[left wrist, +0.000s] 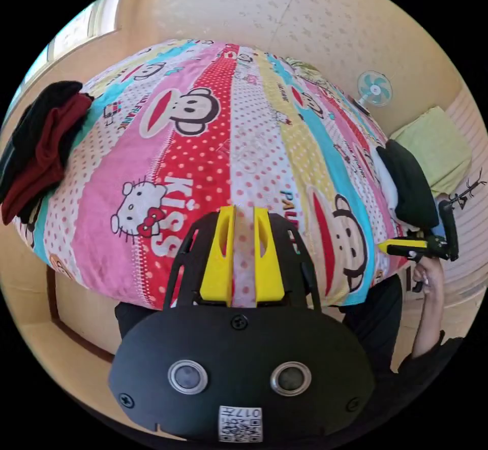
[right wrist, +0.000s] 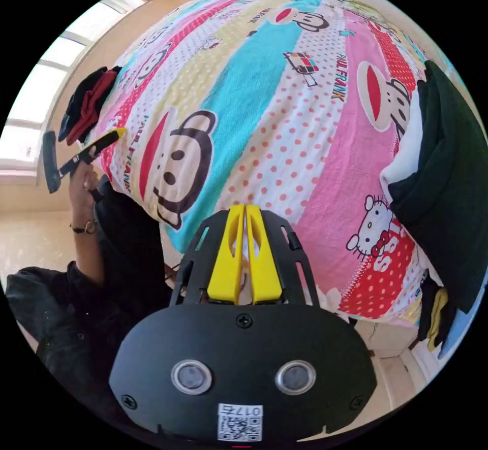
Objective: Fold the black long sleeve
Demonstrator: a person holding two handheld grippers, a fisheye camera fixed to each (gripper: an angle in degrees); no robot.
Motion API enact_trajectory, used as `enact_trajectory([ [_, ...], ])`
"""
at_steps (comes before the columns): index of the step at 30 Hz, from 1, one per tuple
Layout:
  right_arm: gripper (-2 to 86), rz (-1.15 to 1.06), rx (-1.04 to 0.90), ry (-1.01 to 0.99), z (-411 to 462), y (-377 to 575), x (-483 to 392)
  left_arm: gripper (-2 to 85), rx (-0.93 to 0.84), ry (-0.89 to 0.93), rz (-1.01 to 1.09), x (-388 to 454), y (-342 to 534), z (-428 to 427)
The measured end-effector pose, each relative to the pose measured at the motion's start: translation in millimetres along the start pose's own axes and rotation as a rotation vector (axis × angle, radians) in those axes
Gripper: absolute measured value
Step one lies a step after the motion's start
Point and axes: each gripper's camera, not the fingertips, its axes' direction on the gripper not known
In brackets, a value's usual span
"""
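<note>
The left gripper view looks from the near edge across the bed's bright cartoon-print striped bedsheet point(left wrist: 213, 165) toward the pale yellow textured wall point(left wrist: 305, 8). The right gripper view looks over the same sheet point(right wrist: 254, 115) from farther along that edge, facing the bright window point(right wrist: 30, 109). Both share the sheet, the dark red and black clothes pile point(left wrist: 40, 140) point(right wrist: 86, 104), and the folded black garment stack point(left wrist: 409, 186) point(right wrist: 442, 165).

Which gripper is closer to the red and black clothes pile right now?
Left. The left gripper hangs off the bed's edge just below the red and black clothes pile. The right gripper is at the bed's far side, beside the dark folded stack.
</note>
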Motion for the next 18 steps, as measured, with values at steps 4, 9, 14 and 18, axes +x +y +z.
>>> enact_trajectory([
  [4, 2.9, -0.183, 0.114, -0.142, -27, -68, -75, 4.5, 0.059, 0.353, -0.14, -58, 6, -4],
  [9, 7.2, -0.483, 0.097, -0.285, -21, -176, -228, 4.0, 0.248, 0.221, -0.255, -102, 16, -52],
  [14, 10.5, -0.793, 0.164, -0.343, -15, -233, -415, 3.8, 0.387, 0.267, -0.561, -175, 46, -71],
  [18, 11.0, -0.838, 0.258, -0.275, 10, -273, -515, 3.5, 0.448, 0.324, -0.667, -197, 55, -79],
])
